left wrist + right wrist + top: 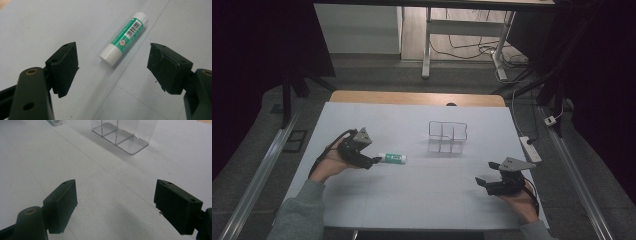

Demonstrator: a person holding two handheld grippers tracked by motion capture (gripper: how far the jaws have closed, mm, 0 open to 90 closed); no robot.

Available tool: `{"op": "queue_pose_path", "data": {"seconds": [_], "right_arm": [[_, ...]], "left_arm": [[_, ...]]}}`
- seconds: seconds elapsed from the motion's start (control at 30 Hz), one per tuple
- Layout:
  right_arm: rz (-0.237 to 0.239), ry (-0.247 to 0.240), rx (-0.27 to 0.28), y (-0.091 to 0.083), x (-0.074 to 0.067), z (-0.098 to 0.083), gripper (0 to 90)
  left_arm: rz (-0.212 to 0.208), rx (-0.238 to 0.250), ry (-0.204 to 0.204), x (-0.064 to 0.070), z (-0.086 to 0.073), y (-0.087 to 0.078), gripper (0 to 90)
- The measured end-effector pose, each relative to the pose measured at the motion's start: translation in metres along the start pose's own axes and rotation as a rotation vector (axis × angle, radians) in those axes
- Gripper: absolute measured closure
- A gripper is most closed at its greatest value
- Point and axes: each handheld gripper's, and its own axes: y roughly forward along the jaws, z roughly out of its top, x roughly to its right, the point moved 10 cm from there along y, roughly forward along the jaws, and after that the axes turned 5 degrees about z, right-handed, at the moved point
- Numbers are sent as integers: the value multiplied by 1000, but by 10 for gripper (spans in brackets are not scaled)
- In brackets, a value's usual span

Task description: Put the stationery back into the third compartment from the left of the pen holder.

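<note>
Green-and-white glue stick [124, 39] lies flat on the worktop [422, 190], between the spread left claw [374, 161]. Right claw [481, 181] gapes wide, holding nothing.

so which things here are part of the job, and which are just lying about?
In play:
- green-and-white glue stick, lying flat ahead of the open left gripper
- clear plastic divided organiser box

Lying about:
- white power strip at the white table's right edge
- open right gripper, idle
</note>
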Motion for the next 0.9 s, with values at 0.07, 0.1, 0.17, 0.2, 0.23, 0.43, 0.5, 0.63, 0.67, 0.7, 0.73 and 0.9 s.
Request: {"op": "queue_pose_path", "data": {"seconds": [0.07,0.1,0.17,0.2,0.23,0.43,0.5,0.63,0.67,0.7,0.73,0.9], "right_arm": [[0,-3,7,0,0,1,184],[0,-3,5,-1,0,1,185],[0,-1,4,0,0,0,184],[0,-1,2,0,0,0,184],[-2,-1,0,0,0,0,185],[-2,-4,-9,-1,0,-1,184],[1,-7,-14,0,0,-3,184],[4,-16,-18,0,-1,-3,184],[9,-17,-19,-1,-1,-3,184],[12,-19,-18,-1,-1,-3,184],[10,-20,-17,-1,-2,-4,184],[16,-19,-12,-1,-1,-3,184]], "left_arm": [[-14,-10,13,-1,1,5,250],[-13,-15,15,-1,1,8,251],[-20,-24,20,-2,2,14,251],[-26,-33,28,-2,3,18,251],[-26,-33,28,-2,3,18,252],[-62,-71,63,-1,10,33,258],[-65,-86,78,-1,13,37,265],[-74,-115,111,-1,16,42,280],[-83,-120,119,-1,16,44,281],[-89,-126,130,0,16,45,282],[-100,-140,148,2,15,47,284],[-118,-186,178,1,11,53,325]]}}
